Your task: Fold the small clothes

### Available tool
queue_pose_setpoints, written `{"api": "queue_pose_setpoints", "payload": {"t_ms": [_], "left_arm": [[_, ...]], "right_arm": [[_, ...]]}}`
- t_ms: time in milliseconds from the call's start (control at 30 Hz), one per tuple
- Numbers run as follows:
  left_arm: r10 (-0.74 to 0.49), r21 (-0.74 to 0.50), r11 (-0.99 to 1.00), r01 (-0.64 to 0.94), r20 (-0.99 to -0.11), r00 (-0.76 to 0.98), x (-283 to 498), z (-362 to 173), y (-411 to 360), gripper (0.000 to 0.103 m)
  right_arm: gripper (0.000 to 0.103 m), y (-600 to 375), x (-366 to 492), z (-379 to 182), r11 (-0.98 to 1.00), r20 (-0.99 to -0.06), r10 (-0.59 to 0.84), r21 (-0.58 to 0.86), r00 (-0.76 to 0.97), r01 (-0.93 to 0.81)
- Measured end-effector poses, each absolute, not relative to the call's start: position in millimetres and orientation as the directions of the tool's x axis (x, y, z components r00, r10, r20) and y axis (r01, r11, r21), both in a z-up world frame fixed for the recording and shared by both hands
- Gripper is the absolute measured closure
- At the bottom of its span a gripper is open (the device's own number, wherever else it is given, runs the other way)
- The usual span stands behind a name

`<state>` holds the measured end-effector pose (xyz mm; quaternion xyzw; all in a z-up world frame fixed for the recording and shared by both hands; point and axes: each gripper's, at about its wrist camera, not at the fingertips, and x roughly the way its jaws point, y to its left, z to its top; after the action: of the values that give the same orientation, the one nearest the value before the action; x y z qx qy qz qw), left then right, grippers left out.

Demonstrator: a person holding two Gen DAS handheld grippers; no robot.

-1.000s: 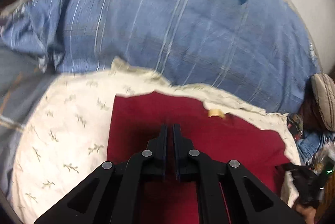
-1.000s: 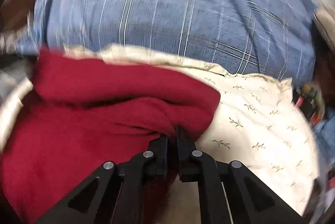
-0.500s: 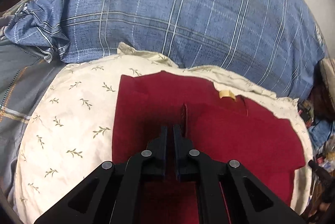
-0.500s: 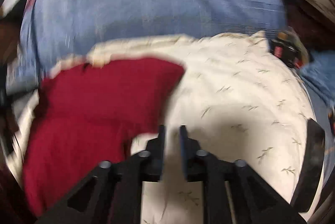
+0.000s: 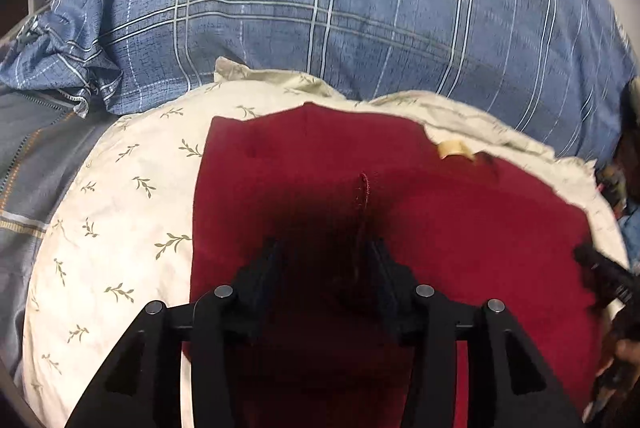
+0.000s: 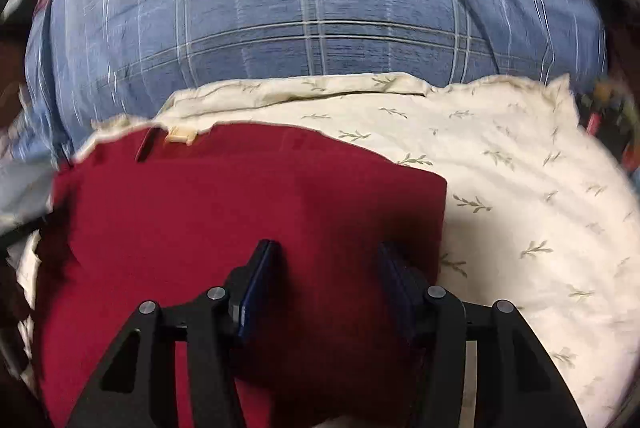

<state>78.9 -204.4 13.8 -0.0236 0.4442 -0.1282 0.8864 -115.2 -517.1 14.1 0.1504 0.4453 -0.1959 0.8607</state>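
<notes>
A dark red garment (image 5: 440,228) lies spread on a cream pillow with a leaf print (image 5: 120,228). A beige tag (image 5: 454,149) sits at its far edge. My left gripper (image 5: 326,254) hovers low over the garment's middle. Its jaws are opening and its pads press on nothing. A small raised ridge of red cloth (image 5: 363,190) stands just ahead of the right finger. In the right wrist view the same red garment (image 6: 240,208) shows its tag (image 6: 180,134). My right gripper (image 6: 328,258) hangs over the cloth near its right edge, jaws opening, only flat cloth beneath them.
A big blue plaid cushion (image 5: 360,8) rises behind the pillow. Grey striped fabric (image 5: 28,168) lies to the left. Dark clutter (image 6: 612,116) crowds the right edge. The bare cream pillow (image 6: 540,208) stretches to the right of the garment.
Both grippers were shut on red cloth a second ago and now stand open. The lifted fold has dropped flat. The right gripper swung right, then came back over the garment's edge.
</notes>
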Motion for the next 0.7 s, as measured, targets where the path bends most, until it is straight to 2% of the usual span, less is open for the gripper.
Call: {"api": "queue_pose_setpoints", "payload": {"t_ms": [100, 267, 433, 533, 700], "left_arm": [[-0.23, -0.125, 0.969, 0.214, -0.774, 0.59, 75, 19, -210, 0.058], [-0.297, -0.204, 0.955, 0.217, -0.723, 0.624, 67, 35, -202, 0.055], [-0.22, -0.149, 0.975, 0.167, -0.776, 0.591, 77, 18, -199, 0.054], [-0.204, -0.139, 0.978, 0.155, -0.776, 0.597, 79, 14, -201, 0.054], [-0.186, -0.112, 0.981, 0.159, -0.773, 0.607, 75, 18, -203, 0.054]], "right_arm": [[0.05, -509, -117, 22, 0.88, -0.841, -0.221, 0.048, 0.494, 0.473], [0.047, -496, -129, 48, 0.883, -0.824, -0.208, 0.074, 0.528, 0.464], [0.047, -483, -131, 44, 0.898, -0.837, -0.191, 0.062, 0.513, 0.436], [0.047, -476, -130, 25, 0.91, -0.859, -0.213, -0.001, 0.466, 0.414], [0.047, -473, -135, 35, 0.902, -0.854, -0.2, 0.031, 0.48, 0.43]]}}
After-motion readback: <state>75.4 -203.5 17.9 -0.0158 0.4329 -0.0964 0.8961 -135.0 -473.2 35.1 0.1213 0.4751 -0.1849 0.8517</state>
